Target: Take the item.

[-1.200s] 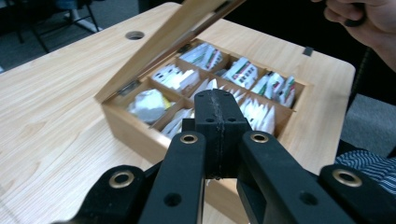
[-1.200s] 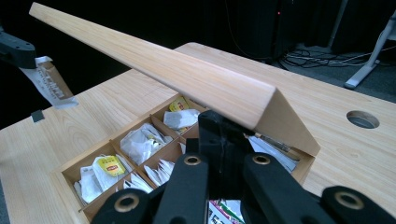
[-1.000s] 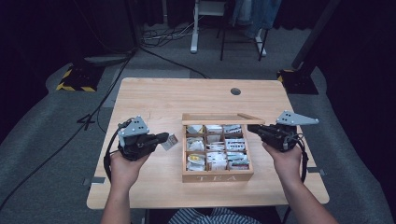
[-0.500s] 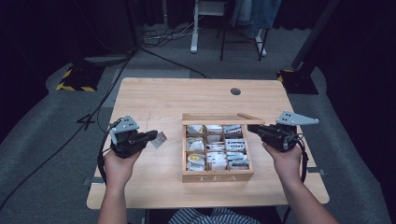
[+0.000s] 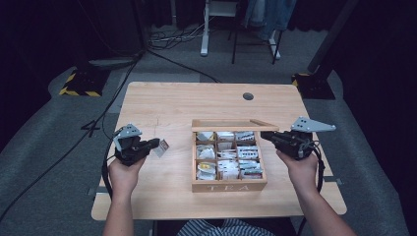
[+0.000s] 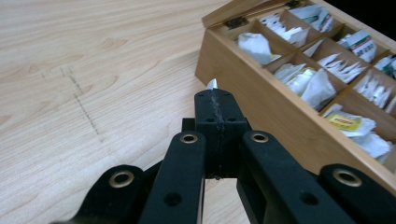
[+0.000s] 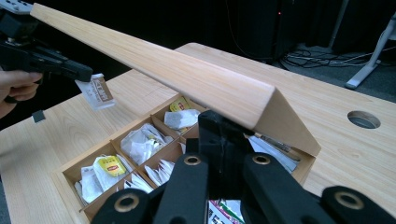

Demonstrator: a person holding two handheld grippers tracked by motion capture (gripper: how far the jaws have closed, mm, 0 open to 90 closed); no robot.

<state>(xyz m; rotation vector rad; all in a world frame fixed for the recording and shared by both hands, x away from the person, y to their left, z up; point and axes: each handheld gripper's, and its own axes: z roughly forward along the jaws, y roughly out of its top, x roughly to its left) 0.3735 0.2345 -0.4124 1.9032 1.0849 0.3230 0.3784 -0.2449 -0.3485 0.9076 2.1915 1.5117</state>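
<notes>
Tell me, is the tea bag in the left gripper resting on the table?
No: in the right gripper view the tea bag hangs clamped in the left gripper, above the table.

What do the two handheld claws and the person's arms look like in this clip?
Both the left claw and the right claw are black, each topped by a grey three-cornered plate and trailing a black cable. Up close, the linkage arms carry brass-ringed pivot holes. The forearms are bare, with no sleeves in view.
</notes>
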